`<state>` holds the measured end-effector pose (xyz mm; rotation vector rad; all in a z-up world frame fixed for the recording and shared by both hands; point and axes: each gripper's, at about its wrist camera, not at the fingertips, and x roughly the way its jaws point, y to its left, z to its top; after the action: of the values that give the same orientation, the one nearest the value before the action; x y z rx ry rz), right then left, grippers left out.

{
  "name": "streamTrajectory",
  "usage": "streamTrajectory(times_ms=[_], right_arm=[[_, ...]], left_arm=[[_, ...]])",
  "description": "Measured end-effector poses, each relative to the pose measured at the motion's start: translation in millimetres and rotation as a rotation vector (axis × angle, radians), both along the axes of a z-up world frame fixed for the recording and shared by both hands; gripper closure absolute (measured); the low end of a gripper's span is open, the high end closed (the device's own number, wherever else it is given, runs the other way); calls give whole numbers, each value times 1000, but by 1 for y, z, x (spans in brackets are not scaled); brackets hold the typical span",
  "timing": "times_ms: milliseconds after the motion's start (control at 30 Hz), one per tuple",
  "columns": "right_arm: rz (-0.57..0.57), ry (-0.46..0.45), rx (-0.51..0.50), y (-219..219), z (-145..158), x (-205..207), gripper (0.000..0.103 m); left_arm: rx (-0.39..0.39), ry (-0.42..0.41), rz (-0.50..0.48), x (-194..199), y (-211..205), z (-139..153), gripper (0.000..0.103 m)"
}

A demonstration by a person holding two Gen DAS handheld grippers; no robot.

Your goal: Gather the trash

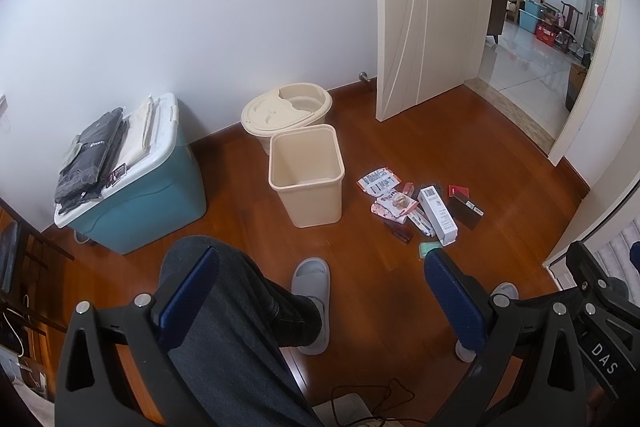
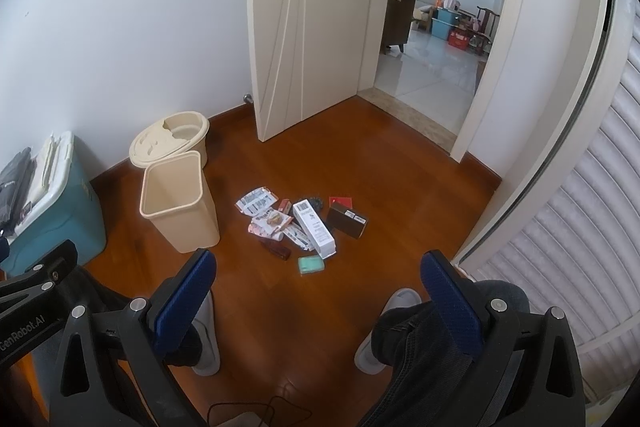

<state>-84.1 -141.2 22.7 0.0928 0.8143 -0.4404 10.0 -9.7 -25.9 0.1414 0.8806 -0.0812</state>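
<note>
Beige bin (image 1: pixel 307 175) upright, empty; trash pile (image 1: pixel 420 209) beside; both tools wide.

My left wrist camera sits high, well back from the floor, looking forward and down past the left gripper (image 1: pixel 320 279) onto the reddish-brown wooden floor (image 1: pixel 460 147). My right wrist camera looks the same way over the right gripper (image 2: pixel 318 283), from just beside it. Both views share the open beige plastic bin (image 1: pixel 307 175) (image 2: pixel 178 201), which lies ahead-left of each gripper, the scattered pile of paper and box litter (image 1: pixel 420 207) (image 2: pixel 300 223), the blue storage box with a white lid (image 1: pixel 136 195) (image 2: pixel 52 211) and the white door (image 1: pixel 432 7) (image 2: pixel 312 19).
</note>
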Motion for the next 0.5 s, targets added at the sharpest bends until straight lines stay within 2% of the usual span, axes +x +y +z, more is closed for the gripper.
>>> streamTrajectory(times_ms=[500], right_arm=[[1, 2, 1, -2, 2, 2, 1]], left_arm=[[-1, 0, 3, 1, 0, 2, 0]])
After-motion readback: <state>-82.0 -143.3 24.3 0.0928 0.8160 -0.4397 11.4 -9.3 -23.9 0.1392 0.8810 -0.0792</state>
